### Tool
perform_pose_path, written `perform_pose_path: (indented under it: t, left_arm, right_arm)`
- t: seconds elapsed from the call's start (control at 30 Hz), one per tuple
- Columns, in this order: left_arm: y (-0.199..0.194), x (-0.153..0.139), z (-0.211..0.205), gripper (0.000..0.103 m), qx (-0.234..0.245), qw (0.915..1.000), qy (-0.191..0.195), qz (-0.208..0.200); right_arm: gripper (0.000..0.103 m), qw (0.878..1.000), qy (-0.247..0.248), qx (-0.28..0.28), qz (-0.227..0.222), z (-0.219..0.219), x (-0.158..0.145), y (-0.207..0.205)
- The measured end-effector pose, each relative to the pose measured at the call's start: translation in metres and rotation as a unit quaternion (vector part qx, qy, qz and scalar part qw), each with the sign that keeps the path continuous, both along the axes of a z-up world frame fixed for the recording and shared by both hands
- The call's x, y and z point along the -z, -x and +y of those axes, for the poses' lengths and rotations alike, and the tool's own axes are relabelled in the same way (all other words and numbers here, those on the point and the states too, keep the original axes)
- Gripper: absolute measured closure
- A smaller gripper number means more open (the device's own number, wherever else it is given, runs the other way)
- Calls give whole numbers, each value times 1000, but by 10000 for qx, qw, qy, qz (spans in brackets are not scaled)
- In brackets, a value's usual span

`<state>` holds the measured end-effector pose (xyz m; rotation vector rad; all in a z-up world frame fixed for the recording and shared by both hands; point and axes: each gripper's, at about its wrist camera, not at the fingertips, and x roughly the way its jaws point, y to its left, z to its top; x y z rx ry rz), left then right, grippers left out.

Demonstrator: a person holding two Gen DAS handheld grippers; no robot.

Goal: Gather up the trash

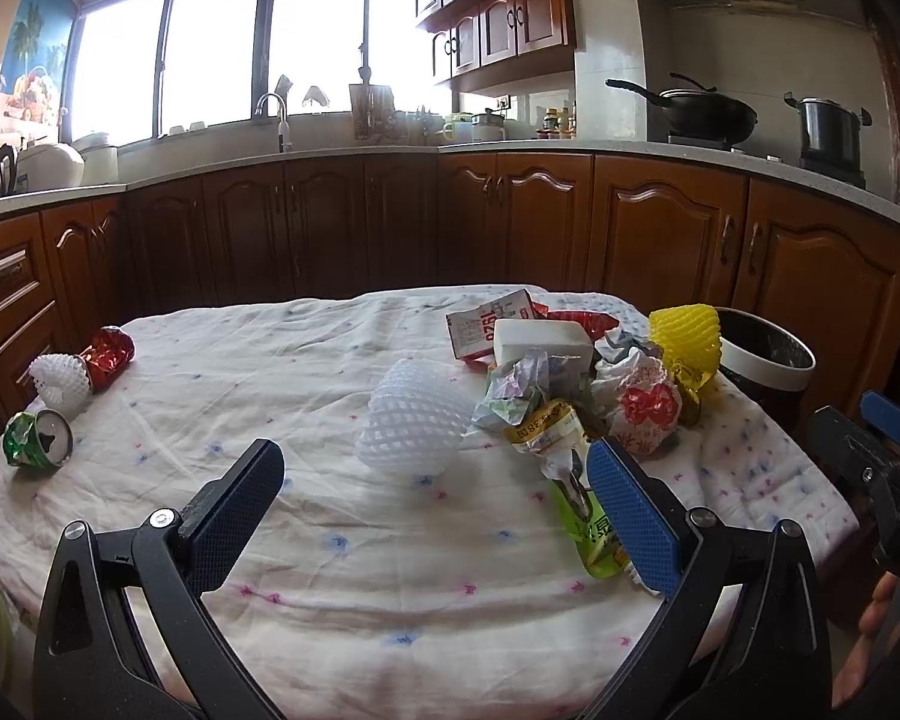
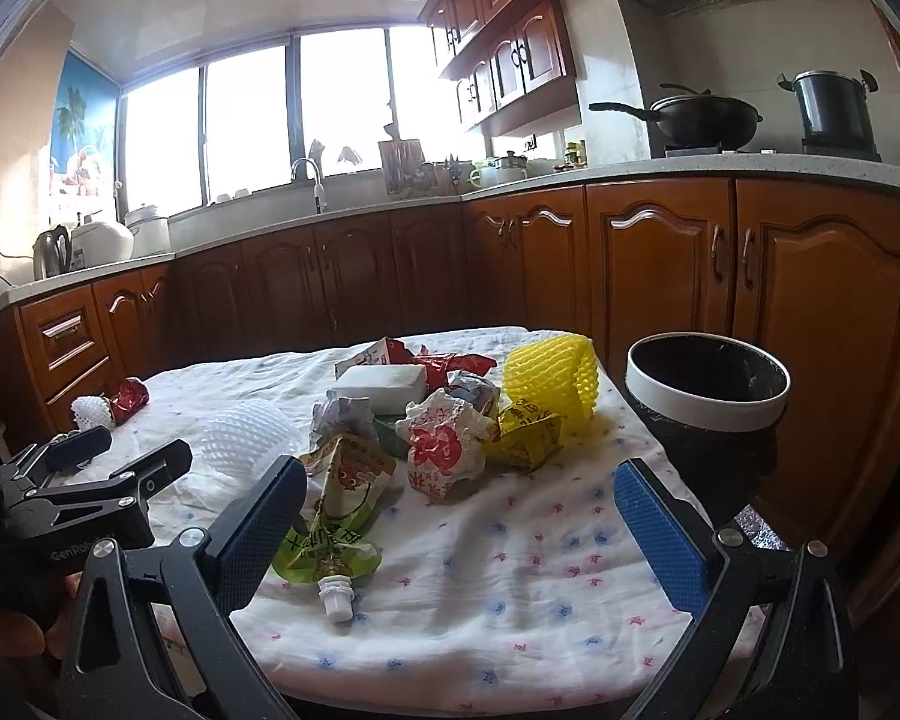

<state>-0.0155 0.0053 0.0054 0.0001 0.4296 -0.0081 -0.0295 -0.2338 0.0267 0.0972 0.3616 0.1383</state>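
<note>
Both tools, left (image 1: 435, 480) and right (image 2: 459, 501), wide open, empty; bin (image 2: 707, 402) contents unseen.

I find both tools level and forward-facing — left tool (image 1: 435, 480) spread wide, holding nothing; right tool (image 2: 459, 489) likewise wide, holding nothing.

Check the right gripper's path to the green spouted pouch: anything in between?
Nothing visible. The right gripper is open above the cloth, and the green spouted pouch lies just beside its left finger, with only bare tablecloth around.
</note>
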Motion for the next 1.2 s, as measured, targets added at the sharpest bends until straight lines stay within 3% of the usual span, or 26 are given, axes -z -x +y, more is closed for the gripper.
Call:
perform_pose_path:
  t: [1.2]
  left_arm:
    - [-3,5,-1,0,5,10000,11,37]
  right_arm:
    - [0,9999,-80,-90,21,1,1,-2]
